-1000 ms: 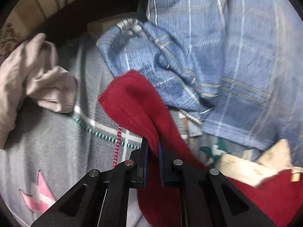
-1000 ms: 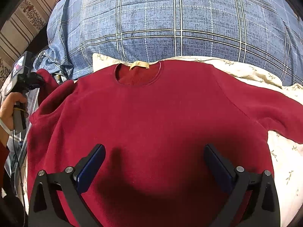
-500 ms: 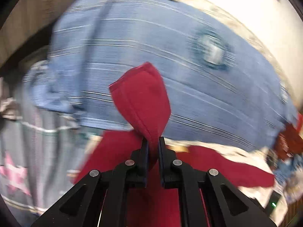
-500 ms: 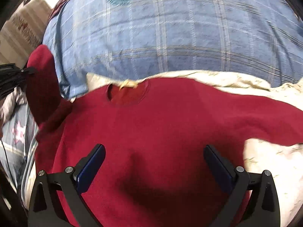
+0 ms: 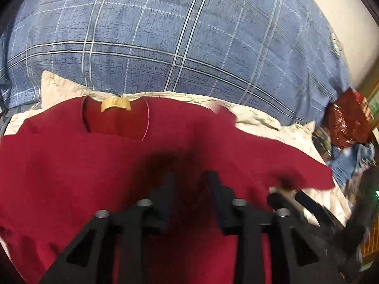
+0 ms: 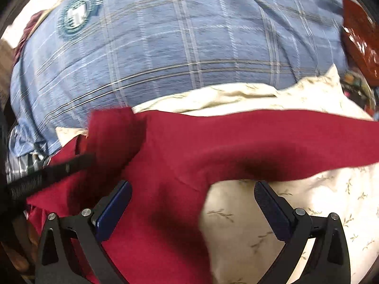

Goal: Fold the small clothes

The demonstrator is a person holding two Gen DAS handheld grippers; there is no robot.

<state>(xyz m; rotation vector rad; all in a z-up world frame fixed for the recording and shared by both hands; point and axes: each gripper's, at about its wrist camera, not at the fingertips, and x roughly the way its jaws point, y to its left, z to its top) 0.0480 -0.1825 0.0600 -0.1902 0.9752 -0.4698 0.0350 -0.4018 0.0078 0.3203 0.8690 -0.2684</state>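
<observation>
My L claw [image 5: 190,184] opening over red sweater [image 5: 71,165], nothing pinched; R claw [image 6: 193,195] wide apart above its sleeve on cream sheet [image 6: 308,201].

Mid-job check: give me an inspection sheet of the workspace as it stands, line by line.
Surface: cream leaf-print sheet on a bed.
Job's things: red sweater spread flat, collar tag up; one sleeve stretched out sideways.
Clutter: blue plaid duvet bunched behind; red foil bag at the far right.
Grippers: left gripper opening over the sweater, nothing between its fingers; right gripper open wide, empty.
Cables: nothing seen.
Surroundings: pale wall behind the bed.
</observation>
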